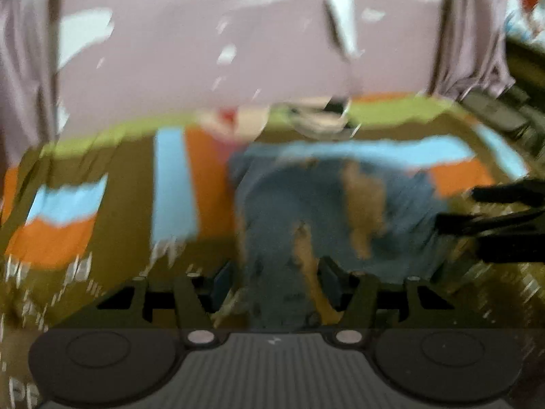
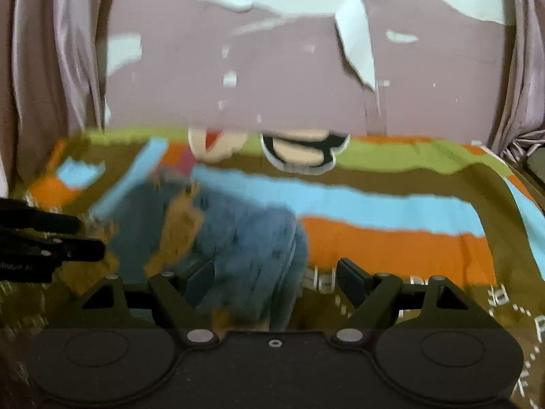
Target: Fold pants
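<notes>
The pants (image 1: 327,211) lie bunched on the striped blanket (image 1: 173,184), ready for the fold. The left gripper (image 1: 276,283) and right gripper (image 2: 276,283) both hang released over the near edge of the cloth, jaws apart, probably to take corners.

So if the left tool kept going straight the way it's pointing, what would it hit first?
Probably the blue pants, bunched on the striped bedspread straight ahead of the open left tool. Blur leaves the depth uncertain.
</notes>
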`<state>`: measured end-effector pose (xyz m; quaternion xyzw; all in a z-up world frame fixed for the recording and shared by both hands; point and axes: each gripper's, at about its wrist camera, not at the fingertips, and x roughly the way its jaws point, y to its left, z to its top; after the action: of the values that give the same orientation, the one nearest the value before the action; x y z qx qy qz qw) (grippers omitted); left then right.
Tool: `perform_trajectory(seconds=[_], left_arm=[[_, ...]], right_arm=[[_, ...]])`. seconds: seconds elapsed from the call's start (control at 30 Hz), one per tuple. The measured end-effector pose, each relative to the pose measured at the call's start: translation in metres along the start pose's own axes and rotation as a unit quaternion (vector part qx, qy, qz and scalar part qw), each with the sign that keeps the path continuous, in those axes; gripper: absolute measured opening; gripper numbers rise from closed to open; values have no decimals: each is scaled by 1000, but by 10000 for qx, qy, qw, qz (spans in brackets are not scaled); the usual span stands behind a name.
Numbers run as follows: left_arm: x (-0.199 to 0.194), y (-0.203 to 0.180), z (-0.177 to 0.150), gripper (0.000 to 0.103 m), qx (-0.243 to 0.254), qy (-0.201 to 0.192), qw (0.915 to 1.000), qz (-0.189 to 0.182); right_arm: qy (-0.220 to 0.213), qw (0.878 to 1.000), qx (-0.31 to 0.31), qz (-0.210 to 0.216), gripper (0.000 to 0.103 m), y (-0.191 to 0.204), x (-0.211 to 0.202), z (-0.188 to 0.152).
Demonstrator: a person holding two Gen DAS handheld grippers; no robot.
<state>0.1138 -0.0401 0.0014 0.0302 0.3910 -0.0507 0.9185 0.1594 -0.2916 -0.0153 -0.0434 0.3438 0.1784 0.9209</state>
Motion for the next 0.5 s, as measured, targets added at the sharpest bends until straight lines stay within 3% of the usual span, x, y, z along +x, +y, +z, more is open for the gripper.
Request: perform_trajectory(seconds=[0.1, 0.2, 0.27, 0.37, 0.5], left_arm=[[2, 15, -15, 66, -302, 91, 9995, -88], [-5, 24, -16, 70, -435, 75, 9989, -155], [-12, 29, -11, 73, -484, 6, 9986, -227], [-21, 34, 4, 80, -544, -299, 9977, -256], [-5, 23, 46, 83, -308, -447, 9985, -61]], right_arm=[[409, 9987, -127, -281, 89, 2, 6, -6], [467, 9987, 129, -183, 90, -6, 0, -4], [170, 9991, 386, -72, 91, -14, -14, -2], [-408, 9970, 637, 169, 99, -23, -27, 6], [-826, 9962, 221, -146, 99, -16, -2, 28]])
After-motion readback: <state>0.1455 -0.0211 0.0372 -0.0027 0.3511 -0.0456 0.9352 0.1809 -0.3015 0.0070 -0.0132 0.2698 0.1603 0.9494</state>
